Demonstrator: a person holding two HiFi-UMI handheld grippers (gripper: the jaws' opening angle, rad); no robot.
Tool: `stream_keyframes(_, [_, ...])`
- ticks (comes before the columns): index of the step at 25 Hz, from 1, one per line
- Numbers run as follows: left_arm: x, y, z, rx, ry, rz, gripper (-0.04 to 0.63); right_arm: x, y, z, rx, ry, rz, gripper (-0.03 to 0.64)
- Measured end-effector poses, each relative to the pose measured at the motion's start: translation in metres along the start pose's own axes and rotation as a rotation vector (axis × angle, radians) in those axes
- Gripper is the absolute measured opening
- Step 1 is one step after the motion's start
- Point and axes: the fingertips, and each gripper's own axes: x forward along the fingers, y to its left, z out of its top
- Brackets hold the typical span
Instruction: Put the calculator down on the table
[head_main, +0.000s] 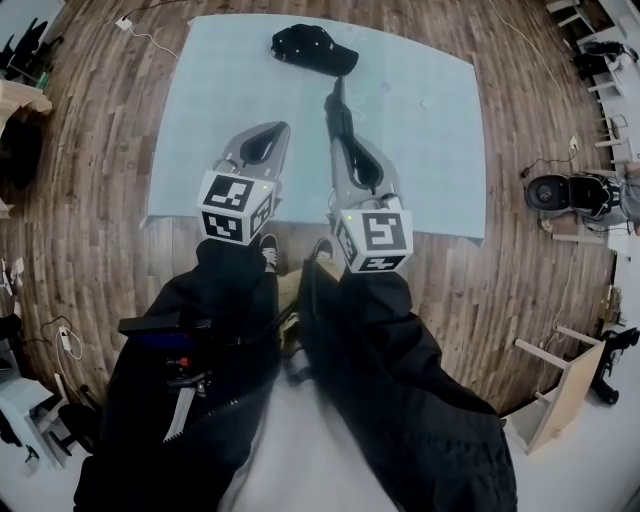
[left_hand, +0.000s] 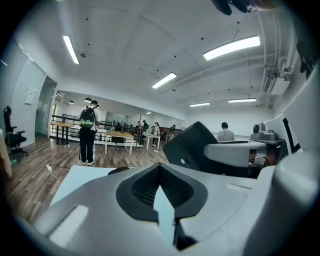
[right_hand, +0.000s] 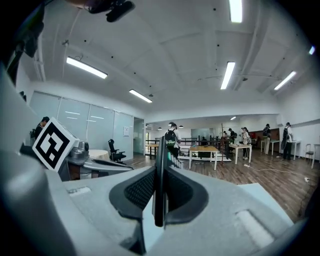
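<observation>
The calculator (head_main: 338, 110) is a thin dark slab held on edge above the light-blue table (head_main: 430, 150). My right gripper (head_main: 346, 140) is shut on its near end. In the right gripper view the calculator (right_hand: 159, 175) stands upright between the two pads, edge toward the camera. My left gripper (head_main: 278, 130) hovers just to the left of it, shut and empty; in its own view the left gripper (left_hand: 160, 166) has its tips touching, with the table showing below them. That view also shows the calculator (left_hand: 192, 145) as a dark tilted slab to the right.
A black cap (head_main: 313, 48) lies at the table's far edge, beyond both grippers. Wooden floor surrounds the table, with a cable and plug (head_main: 124, 23) at the far left and a wooden frame (head_main: 560, 385) at the right. A person with a backpack (left_hand: 88, 131) stands far off.
</observation>
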Motion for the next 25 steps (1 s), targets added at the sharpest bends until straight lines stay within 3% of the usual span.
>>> stream_keyframes(13, [0.044,-0.028,-0.101,-0.113,0.221,0.040,0.002,0.000,-0.034,-0.088,-0.090,0.222,0.090,0.048])
stream_keyframes(25, [0.047,-0.023,-0.192,-0.212,0.412,0.056,0.002,0.011,-0.023,-0.198,-0.294,0.464,0.208,0.048])
